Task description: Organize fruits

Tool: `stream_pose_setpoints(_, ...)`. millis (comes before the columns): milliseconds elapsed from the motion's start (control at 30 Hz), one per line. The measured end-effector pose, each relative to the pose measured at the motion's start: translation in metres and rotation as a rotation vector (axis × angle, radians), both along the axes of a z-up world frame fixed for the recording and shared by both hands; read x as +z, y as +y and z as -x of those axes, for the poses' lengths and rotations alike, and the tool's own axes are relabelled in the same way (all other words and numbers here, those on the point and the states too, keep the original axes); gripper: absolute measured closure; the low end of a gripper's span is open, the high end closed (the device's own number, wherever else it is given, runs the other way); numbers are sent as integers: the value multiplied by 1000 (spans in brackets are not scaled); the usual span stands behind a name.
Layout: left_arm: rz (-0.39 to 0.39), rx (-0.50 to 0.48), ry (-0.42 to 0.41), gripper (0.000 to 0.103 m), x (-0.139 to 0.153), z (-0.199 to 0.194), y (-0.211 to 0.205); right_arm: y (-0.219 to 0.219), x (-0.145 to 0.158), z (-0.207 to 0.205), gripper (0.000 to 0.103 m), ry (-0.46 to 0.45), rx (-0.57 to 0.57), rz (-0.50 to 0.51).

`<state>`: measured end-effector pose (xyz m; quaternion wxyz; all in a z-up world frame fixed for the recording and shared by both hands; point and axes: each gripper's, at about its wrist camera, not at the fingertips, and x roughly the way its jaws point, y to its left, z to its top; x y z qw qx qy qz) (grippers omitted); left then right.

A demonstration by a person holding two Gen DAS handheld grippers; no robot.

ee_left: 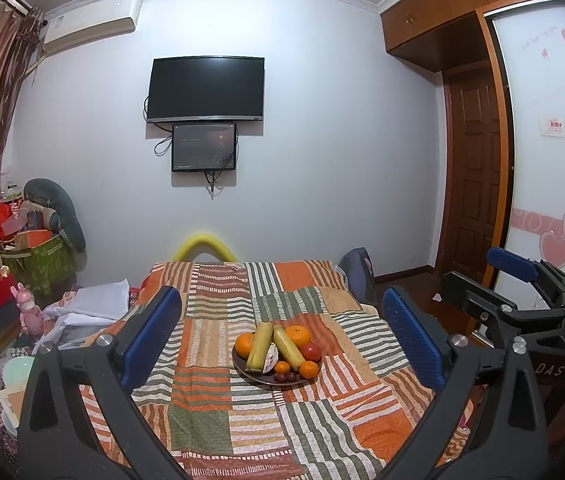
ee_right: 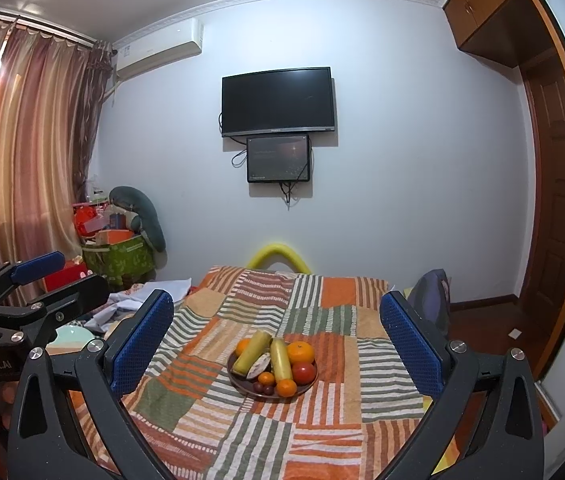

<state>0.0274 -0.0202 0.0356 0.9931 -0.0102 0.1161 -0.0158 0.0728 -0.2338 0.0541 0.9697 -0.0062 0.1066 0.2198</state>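
Dim, even indoor light, sharp focus, strong fisheye bending and dark vignetted corners.

You had a patchwork bedspread (ee_left: 218,412) before you, a television (ee_left: 205,89) and small screen (ee_left: 203,147) on the wall, curtains (ee_right: 22,132) left, a wardrobe (ee_left: 550,120) right.

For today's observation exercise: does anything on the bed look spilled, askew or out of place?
Nothing stands out. The fruit sits piled on the dark plate on the striped blanket, none spilled onto the cover. Both the left gripper and right gripper are open and empty.
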Motion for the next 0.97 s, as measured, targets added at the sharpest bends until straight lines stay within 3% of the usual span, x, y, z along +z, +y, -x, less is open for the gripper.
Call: stream_pose_setpoints(967, -10, -16, -17, 0, 3, 4, 0, -2, 1, 2, 0, -3, -2, 3)
